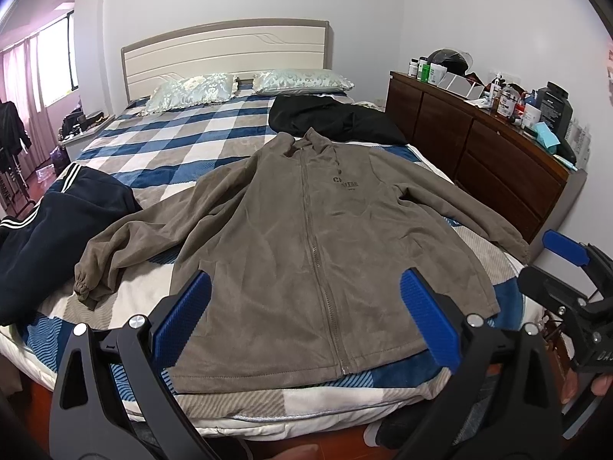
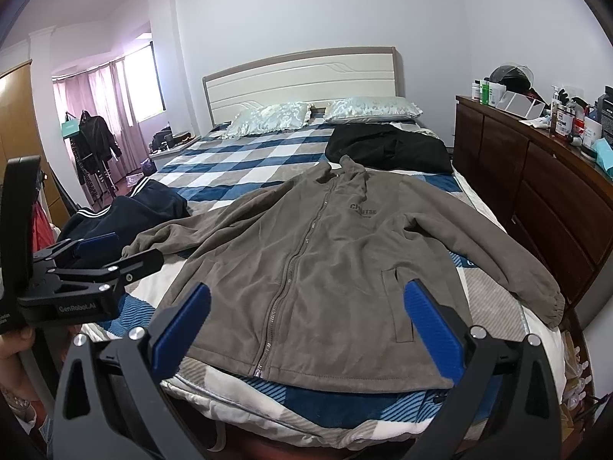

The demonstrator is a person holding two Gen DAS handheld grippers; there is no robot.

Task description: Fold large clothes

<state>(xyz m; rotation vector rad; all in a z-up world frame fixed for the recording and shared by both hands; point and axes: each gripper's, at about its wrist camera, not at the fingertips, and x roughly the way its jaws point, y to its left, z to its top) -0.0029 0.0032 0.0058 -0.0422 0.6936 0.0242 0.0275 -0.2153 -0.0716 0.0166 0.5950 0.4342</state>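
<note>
step: pre-fold | grey-brown zip-front fleece jacket (image 1: 306, 245) flat, front up, on blue-checked bed (image 1: 184, 142) | left gripper (image 1: 306, 306), right gripper (image 2: 306, 314) — both wide, empty | next: probably grasp a sleeve (judgement) — fold inward

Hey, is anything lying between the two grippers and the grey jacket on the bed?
Nothing visible. The left gripper and right gripper both hang open over the hem of the grey jacket, with no object between.

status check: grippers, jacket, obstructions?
Left gripper open, right gripper open, both empty. Grey jacket flat, zipped, unfolded. Navy garment beside left sleeve.
</note>
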